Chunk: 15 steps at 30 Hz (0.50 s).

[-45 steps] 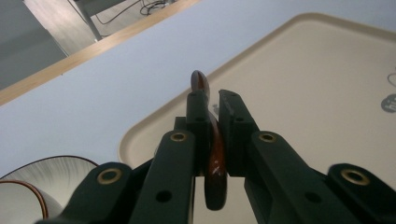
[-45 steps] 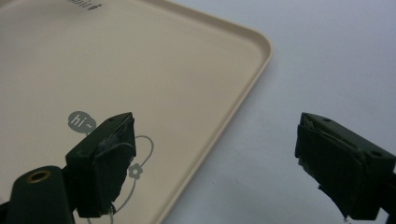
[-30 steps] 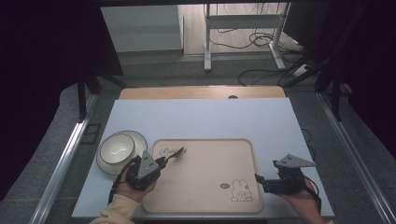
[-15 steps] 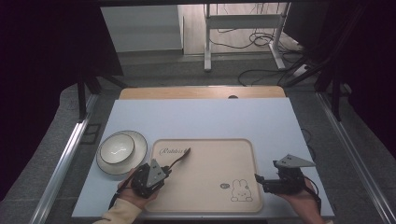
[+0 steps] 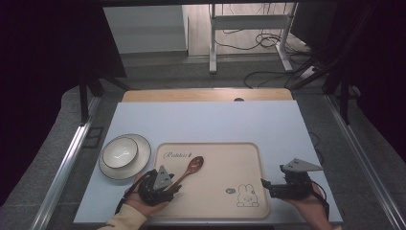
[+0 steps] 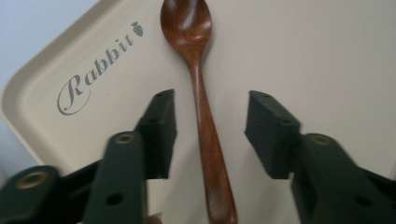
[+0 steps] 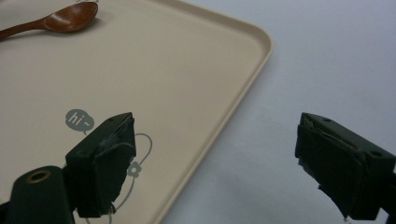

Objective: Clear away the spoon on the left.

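Pale blue table [image 5: 210, 122], bowl on plate [image 5: 121, 153] seen from above (left of tray [image 5: 239, 155]), left gripper [image 6: 210, 135] spread around the spoon [image 6: 198, 84], right gripper [image 7: 215, 161] spread over tray edge.

Brown spoon [image 6: 198, 79] on a beige tray [image 5: 225, 158] with grey "Rabbit" lettering and a rabbit drawing; white bowl [image 5: 120, 152]; pale blue table [image 5: 206, 122]; black tongs [image 6: 208, 135].

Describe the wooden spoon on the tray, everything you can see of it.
The spoon is one piece of dark reddish-brown wood with a smooth, slightly glossy finish: an oval bowl, a slim neck and a handle that widens toward its end. It lies flat, bowl up, on the cream tray, in its left part, just below the printed word "Rabbit". In the high view it runs diagonally, bowl toward the far side, handle toward the left gripper. That gripper's open jaws stand on either side of the handle without touching it.
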Motion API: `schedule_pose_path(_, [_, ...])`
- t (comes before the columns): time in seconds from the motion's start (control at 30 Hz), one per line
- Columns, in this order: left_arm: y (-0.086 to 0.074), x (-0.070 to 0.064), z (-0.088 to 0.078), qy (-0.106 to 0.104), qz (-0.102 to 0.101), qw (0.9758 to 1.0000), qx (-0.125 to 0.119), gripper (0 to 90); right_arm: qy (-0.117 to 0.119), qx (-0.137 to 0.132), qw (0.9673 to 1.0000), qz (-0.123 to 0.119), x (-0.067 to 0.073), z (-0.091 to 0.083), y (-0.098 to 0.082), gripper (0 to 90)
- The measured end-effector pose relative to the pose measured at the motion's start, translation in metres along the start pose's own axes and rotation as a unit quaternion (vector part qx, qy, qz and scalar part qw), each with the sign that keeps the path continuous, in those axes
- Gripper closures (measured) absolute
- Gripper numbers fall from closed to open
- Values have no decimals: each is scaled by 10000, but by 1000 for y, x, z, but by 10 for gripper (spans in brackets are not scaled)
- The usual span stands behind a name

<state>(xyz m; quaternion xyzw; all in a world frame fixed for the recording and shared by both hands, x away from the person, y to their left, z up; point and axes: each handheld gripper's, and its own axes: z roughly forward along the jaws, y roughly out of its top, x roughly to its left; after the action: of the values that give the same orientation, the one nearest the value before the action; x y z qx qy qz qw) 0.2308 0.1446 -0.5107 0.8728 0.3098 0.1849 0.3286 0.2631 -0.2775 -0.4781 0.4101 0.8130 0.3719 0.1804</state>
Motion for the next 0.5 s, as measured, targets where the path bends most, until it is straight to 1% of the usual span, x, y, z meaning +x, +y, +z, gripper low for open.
schedule_pose_path(0.1, [1, 2, -2, 8, -98, 9999, -108, 418, -2, 0, 10000, 0, 0, 0, 0, 126])
schedule_pose_path(0.23, [3, 4, -7, 31, -217, 9994, -257, 347, -13, -17, 10000, -2, 0, 0, 0, 126])
schedule_pose_path(0.27, [4, 6, -8, -2, -250, 9993, -290, 338, -38, -64, 10000, -11, 0, -1, 0, 129])
schedule_pose_path(0.33, [6, 9, -11, -96, -387, 9984, -395, 318, -34, -165, 9999, -11, 0, -3, 1, 132])
schedule_pose_path(0.5, [11, 16, -21, -153, -640, 9959, -615, 266, 47, -222, 9997, 39, -3, -3, 0, 134])
